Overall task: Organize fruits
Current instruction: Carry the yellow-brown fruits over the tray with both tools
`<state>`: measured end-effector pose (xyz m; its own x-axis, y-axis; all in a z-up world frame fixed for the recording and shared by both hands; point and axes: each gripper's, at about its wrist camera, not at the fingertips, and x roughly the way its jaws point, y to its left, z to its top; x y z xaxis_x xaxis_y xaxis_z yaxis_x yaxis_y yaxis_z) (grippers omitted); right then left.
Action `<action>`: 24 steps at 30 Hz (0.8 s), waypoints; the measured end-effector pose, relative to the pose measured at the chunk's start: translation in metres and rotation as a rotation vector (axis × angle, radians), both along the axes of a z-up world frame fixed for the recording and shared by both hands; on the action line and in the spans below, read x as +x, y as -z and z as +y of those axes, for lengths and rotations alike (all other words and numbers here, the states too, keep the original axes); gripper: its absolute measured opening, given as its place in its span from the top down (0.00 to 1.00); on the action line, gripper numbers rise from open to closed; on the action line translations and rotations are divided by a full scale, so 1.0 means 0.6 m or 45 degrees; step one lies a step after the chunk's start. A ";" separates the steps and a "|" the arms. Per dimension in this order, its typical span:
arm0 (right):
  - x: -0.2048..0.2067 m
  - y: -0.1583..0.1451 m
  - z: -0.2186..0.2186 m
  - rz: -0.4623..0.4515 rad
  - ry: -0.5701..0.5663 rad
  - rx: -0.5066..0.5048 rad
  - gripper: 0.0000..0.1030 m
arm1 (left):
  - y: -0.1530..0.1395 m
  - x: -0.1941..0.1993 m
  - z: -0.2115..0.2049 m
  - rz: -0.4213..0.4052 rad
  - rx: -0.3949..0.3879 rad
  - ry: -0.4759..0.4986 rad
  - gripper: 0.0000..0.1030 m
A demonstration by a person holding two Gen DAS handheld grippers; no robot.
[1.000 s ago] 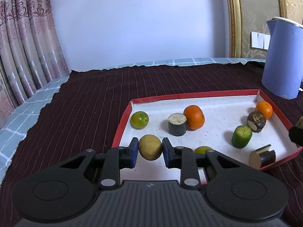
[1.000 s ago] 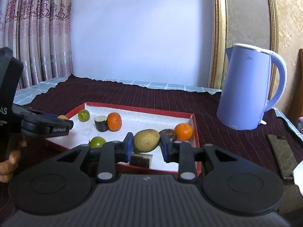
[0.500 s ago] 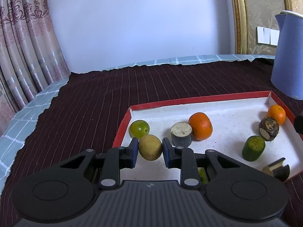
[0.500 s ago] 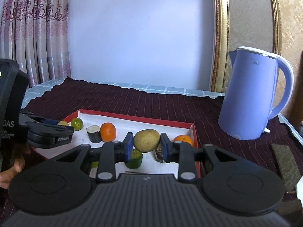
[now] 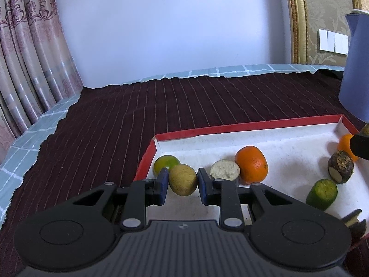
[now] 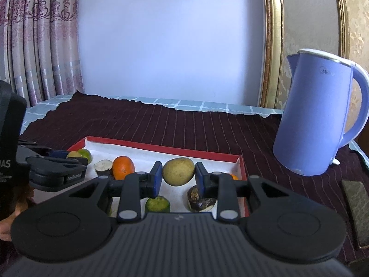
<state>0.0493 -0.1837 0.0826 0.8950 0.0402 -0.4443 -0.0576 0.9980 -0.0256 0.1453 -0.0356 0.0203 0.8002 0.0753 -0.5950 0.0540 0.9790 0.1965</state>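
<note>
A red-rimmed white tray [image 5: 249, 127] [image 6: 161, 149] lies on the dark striped cloth. My left gripper [image 5: 182, 181] is shut on a small yellow-brown round fruit [image 5: 183, 180], held over the tray's near-left corner, just in front of a green citrus [image 5: 165, 162]. My right gripper [image 6: 178, 176] is shut on a larger yellow-brown fruit [image 6: 178, 171], held above the tray's right half. In the tray lie an orange [image 5: 251, 164] [image 6: 123, 167], a dark cut piece with a white face [image 5: 224, 169] [image 6: 103, 165], a green cut piece [image 5: 322, 194] [image 6: 158, 203], a brown root piece [image 5: 340, 169] [image 6: 199, 199] and a second orange [image 5: 344, 143].
A blue kettle [image 6: 316, 117] [image 5: 356, 69] stands to the right of the tray. A dark flat object [image 6: 355, 205] lies at the far right on the cloth. The left gripper's body and a hand [image 6: 9, 221] fill the left edge of the right wrist view. Curtains hang at the left.
Both grippers moved forward over the tray, each still holding its fruit. The tray's fruits have drawn nearer in both views; the left gripper now sits close to the green citrus.
</note>
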 end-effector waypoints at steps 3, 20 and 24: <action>0.015 0.004 -0.002 0.013 0.007 0.001 0.72 | 0.003 0.010 0.000 0.008 0.002 -0.003 0.74; 0.085 0.026 -0.008 0.082 0.068 -0.020 0.72 | 0.014 0.046 -0.007 0.032 0.013 -0.018 0.74; 0.088 0.029 -0.005 0.088 0.074 -0.029 0.72 | 0.013 0.050 -0.007 0.027 0.013 -0.018 0.74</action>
<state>0.1021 -0.1865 0.0655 0.8625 -0.0218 -0.5055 -0.0017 0.9989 -0.0460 0.1755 -0.0399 0.0127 0.7863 0.0928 -0.6109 0.0442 0.9777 0.2053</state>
